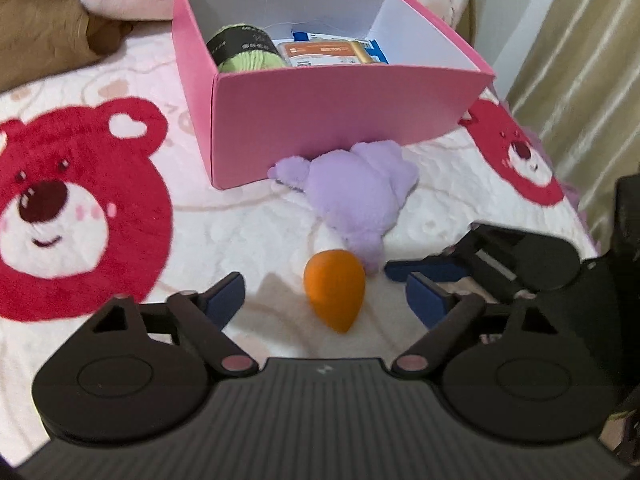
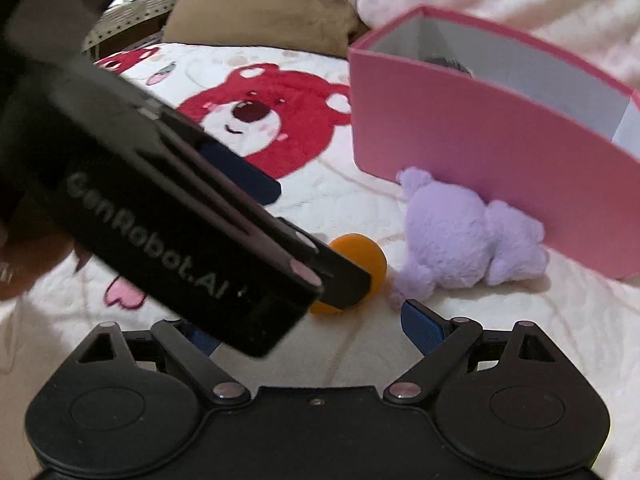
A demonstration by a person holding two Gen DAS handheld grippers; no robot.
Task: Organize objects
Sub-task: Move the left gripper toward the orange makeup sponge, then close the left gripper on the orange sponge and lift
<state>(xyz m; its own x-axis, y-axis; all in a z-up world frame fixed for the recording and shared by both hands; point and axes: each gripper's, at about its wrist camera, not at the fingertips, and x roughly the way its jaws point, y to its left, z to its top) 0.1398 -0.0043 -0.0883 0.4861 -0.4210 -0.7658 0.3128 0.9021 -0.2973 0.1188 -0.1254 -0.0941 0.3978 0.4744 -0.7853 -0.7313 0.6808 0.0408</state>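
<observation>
Two sets of blue-padded fingers are mine, and both stand wide apart with nothing between the pads. My left gripper [image 1: 324,296] hangs low over the bed with the orange egg-shaped sponge [image 1: 334,294] lying in the gap between its fingers, touched by neither. My right gripper [image 2: 310,330] is spread just as wide; it comes in from the right side of the left view [image 1: 416,280], its tips near the sponge, while the left gripper's black body crosses the right view and hides part of the sponge [image 2: 360,252]. Just beyond the sponge lies a purple plush toy [image 1: 360,196], resting against the near wall of the pink box [image 1: 320,120]. Inside the box I see a ball of green yarn [image 1: 246,50] with a black label and an orange-and-white packet [image 1: 324,52] beside it. All of this sits on a white bedspread [image 1: 240,232] printed with red bears [image 1: 76,208]; a brown pillow [image 2: 260,4] lies farther back.
</observation>
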